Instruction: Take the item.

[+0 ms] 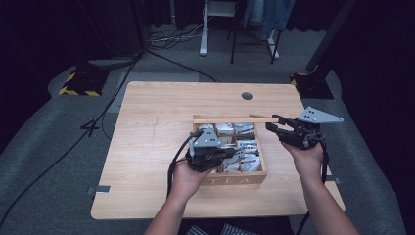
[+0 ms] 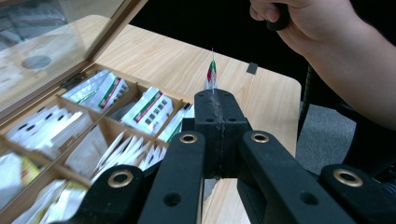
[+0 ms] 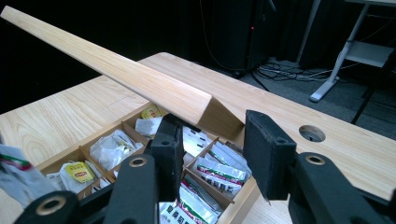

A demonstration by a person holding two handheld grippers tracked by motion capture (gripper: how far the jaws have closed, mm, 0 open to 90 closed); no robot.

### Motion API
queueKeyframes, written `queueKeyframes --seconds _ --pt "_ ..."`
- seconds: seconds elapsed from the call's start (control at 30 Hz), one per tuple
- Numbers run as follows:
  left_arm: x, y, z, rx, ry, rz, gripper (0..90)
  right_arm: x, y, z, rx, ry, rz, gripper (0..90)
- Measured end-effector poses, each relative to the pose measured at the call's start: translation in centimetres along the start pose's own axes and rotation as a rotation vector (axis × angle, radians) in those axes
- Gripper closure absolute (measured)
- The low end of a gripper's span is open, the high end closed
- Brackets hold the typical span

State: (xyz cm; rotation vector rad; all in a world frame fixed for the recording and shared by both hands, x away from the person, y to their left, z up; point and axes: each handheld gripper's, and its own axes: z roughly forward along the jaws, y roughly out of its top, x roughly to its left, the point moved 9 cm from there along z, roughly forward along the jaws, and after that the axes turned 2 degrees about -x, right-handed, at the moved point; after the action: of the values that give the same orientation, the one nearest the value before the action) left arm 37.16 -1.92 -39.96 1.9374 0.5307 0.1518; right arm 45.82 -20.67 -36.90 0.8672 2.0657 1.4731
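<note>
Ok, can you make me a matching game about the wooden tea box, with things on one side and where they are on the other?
Things:
1. wooden lid with a clear pane
2. thin tea sachet with a red and green stripe
3. round hole
4. letters TEA

Places:
A. pinched in the shut left tool
B. in the light wooden tabletop, behind the box
C. lifted open, its corner between the jaws of the right tool
D. on the front wall of the wooden tea box

Pairs: 1-C, 2-A, 3-B, 4-D.
</note>
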Motion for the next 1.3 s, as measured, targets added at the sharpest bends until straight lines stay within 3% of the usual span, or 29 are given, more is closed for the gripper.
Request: queueKeyframes --seconds 0.33,0.57,0.73,1.17,1.3 --pt "0.8 -0.4 -2.9 -0.001 0.046 0.004 89.6 -0.1 0.1 0.1 -0.003 -0.001 0.000 58.0" --pt "1.3 -1.7 -5.3 0.038 0.092 0.010 89.6 0.0 0.0 0.0 -0.002 0.006 0.003 57.9" --pt "1.6 -2.0 -5.9 0.051 0.104 0.018 89.6 0.0 -0.1 0.0 0.002 0.002 0.003 57.9" --pt "2.8 -2.8 -8.0 0.056 0.134 -0.014 89.5 0.0 -0.2 0.0 0.000 0.009 0.010 57.6" --pt "3.5 -3.3 -8.6 0.085 0.171 -0.019 89.6 0.0 -0.2 0.0 0.000 0.009 0.010 57.6"
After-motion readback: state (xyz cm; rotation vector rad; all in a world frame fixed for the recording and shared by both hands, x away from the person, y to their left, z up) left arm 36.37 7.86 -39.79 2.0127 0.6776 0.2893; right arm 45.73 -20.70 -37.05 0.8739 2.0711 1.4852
